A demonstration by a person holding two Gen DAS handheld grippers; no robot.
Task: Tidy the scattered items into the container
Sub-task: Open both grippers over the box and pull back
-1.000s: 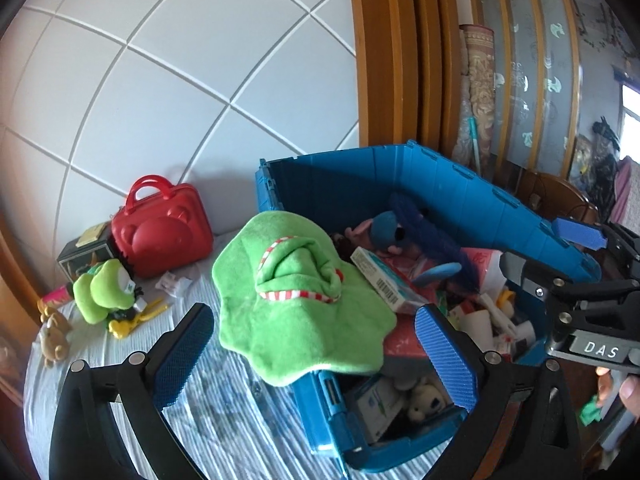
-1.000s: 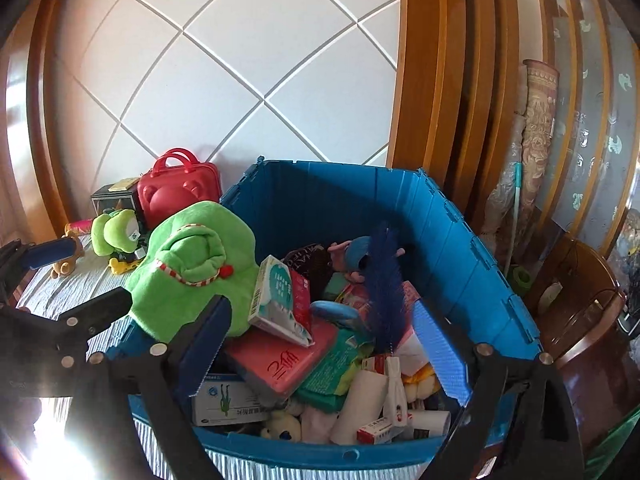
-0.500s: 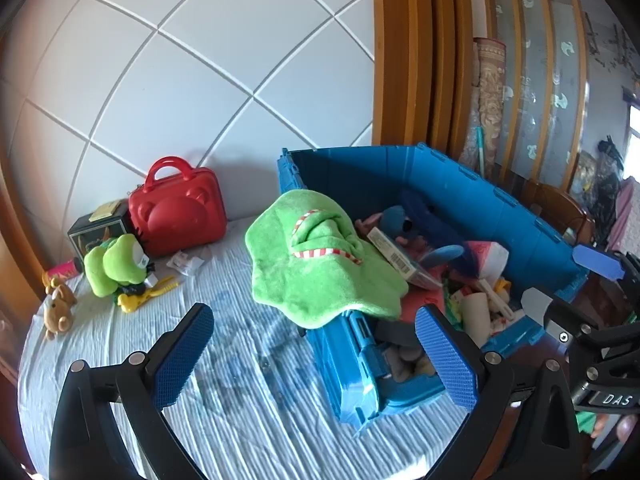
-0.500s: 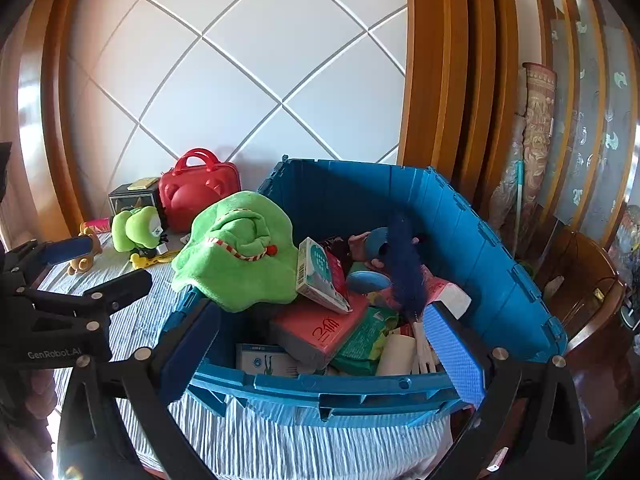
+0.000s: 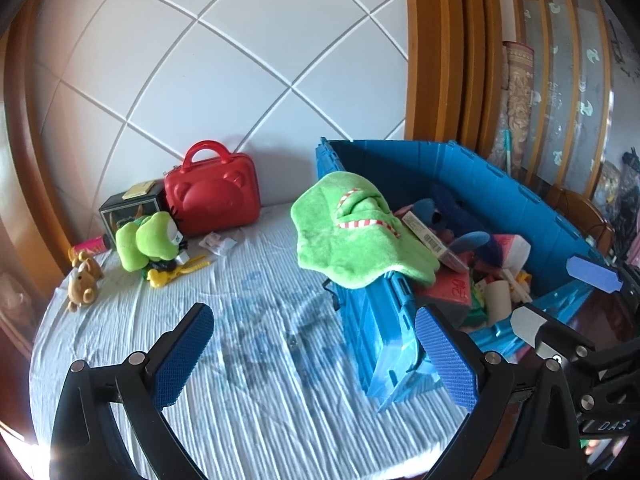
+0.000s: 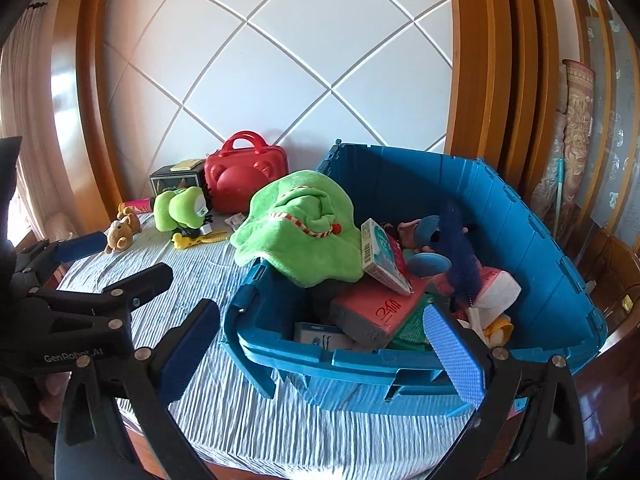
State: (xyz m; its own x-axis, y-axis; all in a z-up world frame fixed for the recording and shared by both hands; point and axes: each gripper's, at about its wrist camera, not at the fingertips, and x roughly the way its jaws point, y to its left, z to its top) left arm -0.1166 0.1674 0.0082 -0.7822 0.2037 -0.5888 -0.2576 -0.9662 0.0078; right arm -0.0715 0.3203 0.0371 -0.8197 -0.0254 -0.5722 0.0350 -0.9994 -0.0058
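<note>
A blue crate [image 5: 520, 200] [image 6: 520, 220] stands on the right of the striped cloth, packed with boxes, plush toys and tubes. A green plush cloth [image 5: 348, 240] [image 6: 304, 232] hangs over its left rim. Loose on the cloth lie a green frog plush [image 5: 148, 240] [image 6: 180, 208], a small brown bear [image 5: 82, 280] [image 6: 120, 234], a yellow clip [image 5: 176, 272] [image 6: 200, 238] and a pink tube [image 5: 92, 245]. My left gripper [image 5: 316, 356] is open and empty above the bare cloth, left of the crate. My right gripper [image 6: 320, 350] is open and empty before the crate's near rim.
A red bear-faced case [image 5: 212, 196] and a black box [image 5: 128, 204] stand against the white tiled wall. A small wrapper [image 5: 218, 244] lies in front of the case. Wooden frames rise behind the crate. The table edge runs close below both grippers.
Both grippers have drawn back from the crate, so more of the striped cloth and the crate's near rim shows. The right jaws stand a little wider than one second ago.
</note>
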